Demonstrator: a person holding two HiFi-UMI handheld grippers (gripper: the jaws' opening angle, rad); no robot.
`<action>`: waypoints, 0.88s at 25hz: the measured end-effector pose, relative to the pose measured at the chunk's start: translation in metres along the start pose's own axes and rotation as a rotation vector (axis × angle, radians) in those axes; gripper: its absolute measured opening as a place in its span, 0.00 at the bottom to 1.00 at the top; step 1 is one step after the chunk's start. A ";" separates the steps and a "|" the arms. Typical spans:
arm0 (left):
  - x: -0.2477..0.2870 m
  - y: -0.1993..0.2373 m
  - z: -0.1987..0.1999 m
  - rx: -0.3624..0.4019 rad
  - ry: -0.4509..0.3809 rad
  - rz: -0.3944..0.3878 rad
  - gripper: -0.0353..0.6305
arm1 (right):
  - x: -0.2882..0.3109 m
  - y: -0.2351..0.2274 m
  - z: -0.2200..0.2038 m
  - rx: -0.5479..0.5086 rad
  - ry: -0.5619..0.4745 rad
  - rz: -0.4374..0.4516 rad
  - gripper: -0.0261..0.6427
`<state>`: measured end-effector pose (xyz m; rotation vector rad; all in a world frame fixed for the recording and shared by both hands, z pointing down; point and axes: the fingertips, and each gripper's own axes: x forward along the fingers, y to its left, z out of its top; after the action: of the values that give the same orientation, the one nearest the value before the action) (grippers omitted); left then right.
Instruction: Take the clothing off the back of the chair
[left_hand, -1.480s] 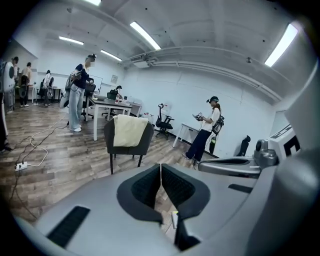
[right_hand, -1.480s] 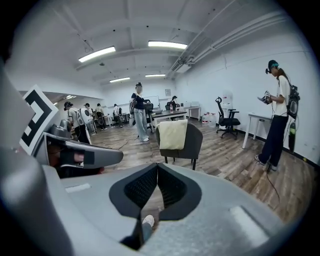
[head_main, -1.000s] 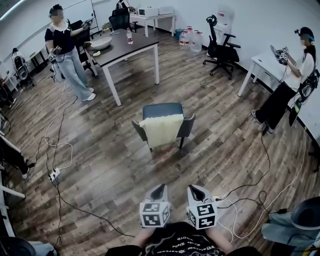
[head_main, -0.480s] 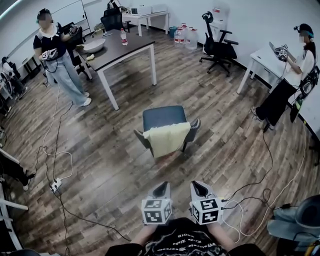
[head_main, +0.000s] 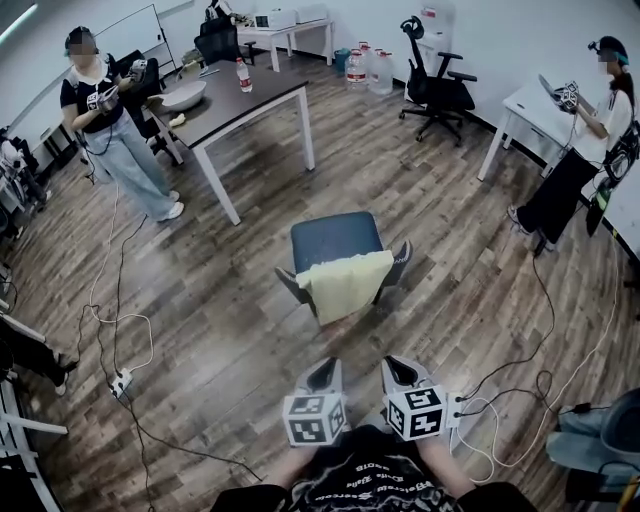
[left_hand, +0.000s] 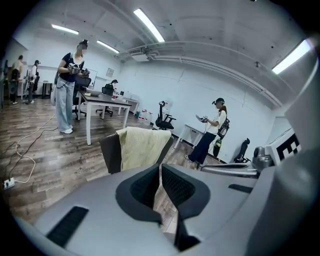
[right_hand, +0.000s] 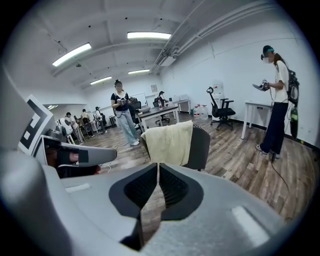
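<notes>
head view: a pale yellow piece of clothing (head_main: 347, 283) hangs over the back of a dark chair (head_main: 333, 238) in the middle of a wooden floor (head_main: 200, 300), with the seat on the far side of the back. the left hand-held gripper (head_main: 322, 368) and right hand-held gripper (head_main: 396, 366) are held side by side low in the frame, well apart from the chair and pointed toward it, and loose cables (head_main: 490, 455) coil on the floor just beside the right one. left gripper view: the jaws are pressed together with nothing between them, the draped clothing visible beyond their tips. right gripper view: the same, jaws closed and empty, the cloth covering the near face of the chair back. it may be a shirt or a towel, as the folds are too plain to tell. by the look of it, the reach has not begun. the hazards: unless both pairs of jaws part before they meet the cloth, they will only push it over onto the seat. a pinch on one corner alone could let the rest drag and snag on the chair's arm. the cables lie close enough to catch a foot on a step forward.
</notes>
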<state>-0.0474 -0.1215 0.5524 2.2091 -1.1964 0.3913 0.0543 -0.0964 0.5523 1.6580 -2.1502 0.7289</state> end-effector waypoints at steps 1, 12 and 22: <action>0.002 0.001 0.000 -0.003 -0.002 0.001 0.08 | 0.001 -0.002 0.001 0.000 -0.003 0.000 0.05; 0.050 0.025 0.012 -0.070 0.066 0.074 0.08 | 0.048 -0.035 0.031 -0.023 0.029 0.050 0.09; 0.087 0.047 0.043 -0.110 0.060 0.133 0.23 | 0.097 -0.049 0.059 -0.027 0.059 0.124 0.35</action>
<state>-0.0397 -0.2255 0.5794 2.0175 -1.3049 0.4322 0.0782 -0.2169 0.5669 1.4814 -2.2272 0.7703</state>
